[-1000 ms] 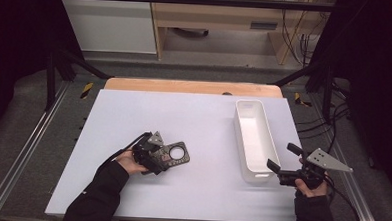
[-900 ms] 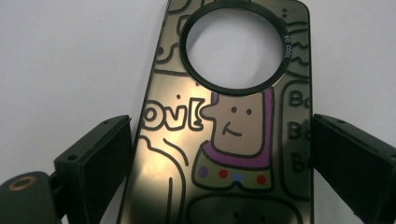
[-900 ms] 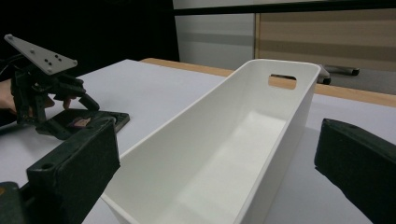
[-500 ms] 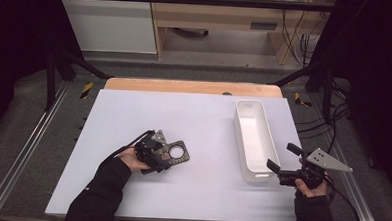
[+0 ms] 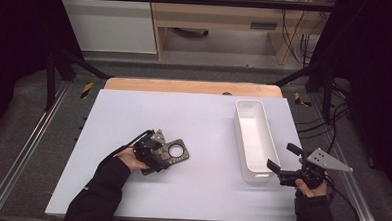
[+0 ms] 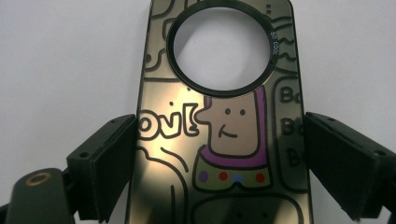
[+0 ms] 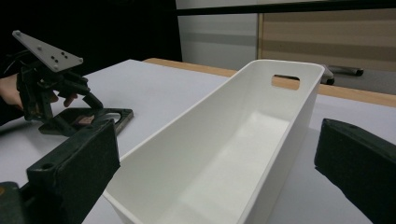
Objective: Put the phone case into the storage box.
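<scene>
- Right gripper [image 5: 281,168], jaws spread wide and empty, sits just at the near end of the long white plastic bin [image 5: 253,138].
- Left gripper [image 5: 158,155] straddles the flat dark cartoon-printed phone case [image 6: 219,126], pads beside its edges; grip uncertain.
- The case lies on the white table [image 5: 204,116], well left of the bin.

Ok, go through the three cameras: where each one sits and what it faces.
High view: above the near edge, looking down on the table; both forearms show.
Left gripper view: on the left gripper, its jaws around a phone case.
Right gripper view: on the right gripper, facing the white bin.
Shared: the phone case and the bin.
</scene>
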Tool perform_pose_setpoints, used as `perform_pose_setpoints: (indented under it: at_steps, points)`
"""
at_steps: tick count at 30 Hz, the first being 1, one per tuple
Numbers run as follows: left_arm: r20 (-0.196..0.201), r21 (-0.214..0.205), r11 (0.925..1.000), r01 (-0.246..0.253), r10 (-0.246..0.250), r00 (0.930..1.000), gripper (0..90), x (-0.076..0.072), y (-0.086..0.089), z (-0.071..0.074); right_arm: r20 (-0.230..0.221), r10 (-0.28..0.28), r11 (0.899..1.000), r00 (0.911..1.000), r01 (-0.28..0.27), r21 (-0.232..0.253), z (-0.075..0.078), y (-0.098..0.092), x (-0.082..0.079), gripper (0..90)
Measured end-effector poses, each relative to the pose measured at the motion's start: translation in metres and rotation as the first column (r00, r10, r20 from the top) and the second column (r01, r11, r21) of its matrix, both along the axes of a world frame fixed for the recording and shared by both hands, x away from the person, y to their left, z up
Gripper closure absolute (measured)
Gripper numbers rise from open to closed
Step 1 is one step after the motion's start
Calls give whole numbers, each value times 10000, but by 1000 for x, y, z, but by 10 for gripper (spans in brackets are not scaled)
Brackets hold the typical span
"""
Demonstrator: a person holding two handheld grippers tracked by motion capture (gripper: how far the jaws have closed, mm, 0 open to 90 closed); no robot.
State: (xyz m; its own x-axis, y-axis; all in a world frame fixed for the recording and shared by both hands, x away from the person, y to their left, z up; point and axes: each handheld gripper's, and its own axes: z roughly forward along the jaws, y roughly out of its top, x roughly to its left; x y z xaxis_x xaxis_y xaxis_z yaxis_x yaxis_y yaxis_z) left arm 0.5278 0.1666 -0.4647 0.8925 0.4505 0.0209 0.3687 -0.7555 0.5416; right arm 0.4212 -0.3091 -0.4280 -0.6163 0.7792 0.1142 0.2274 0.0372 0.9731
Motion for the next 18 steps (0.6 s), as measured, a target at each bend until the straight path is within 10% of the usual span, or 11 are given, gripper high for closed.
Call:
perform_pose_setpoints:
  at_steps: [18]
  points:
    - [201,-816,9966,-139,156,9997,114,-22,21,21,37,114,9999,9999,-114,-105,2,2,-1,3]
